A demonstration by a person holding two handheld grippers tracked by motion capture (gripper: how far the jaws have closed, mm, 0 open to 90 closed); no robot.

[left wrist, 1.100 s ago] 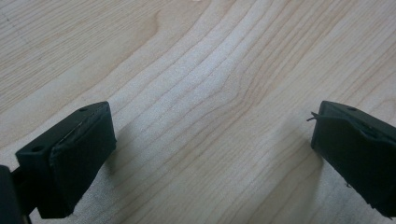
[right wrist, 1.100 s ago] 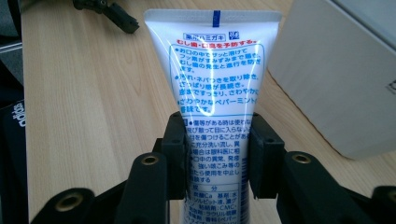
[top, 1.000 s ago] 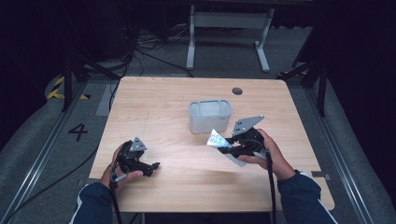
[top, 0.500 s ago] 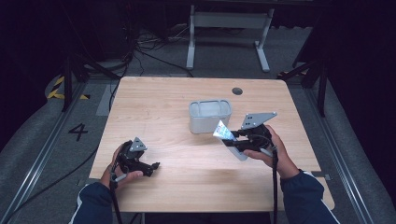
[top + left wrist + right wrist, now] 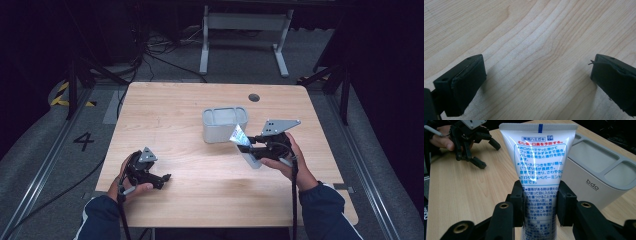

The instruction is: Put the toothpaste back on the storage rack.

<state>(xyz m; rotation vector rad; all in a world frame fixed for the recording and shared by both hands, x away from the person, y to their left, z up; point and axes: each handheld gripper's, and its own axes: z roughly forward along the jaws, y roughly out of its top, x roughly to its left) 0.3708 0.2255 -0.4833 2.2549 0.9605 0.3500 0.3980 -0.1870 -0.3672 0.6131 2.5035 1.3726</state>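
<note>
Toothpaste tube (image 5: 539,170) sits clamped in your right gripper (image 5: 539,202) beside the grey organizer (image 5: 225,124) (mid-table); your left gripper (image 5: 536,75) rests wide open, empty, near the front edge.

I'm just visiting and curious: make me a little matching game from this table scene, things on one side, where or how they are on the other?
Things:
1. tube
2. grey holder
3. left gripper
4. right gripper

States:
A. open, over bare wood
B. standing on the table, top open
C. shut on something
D. pinched between two black jaws

Pairs: 1-D, 2-B, 3-A, 4-C
</note>
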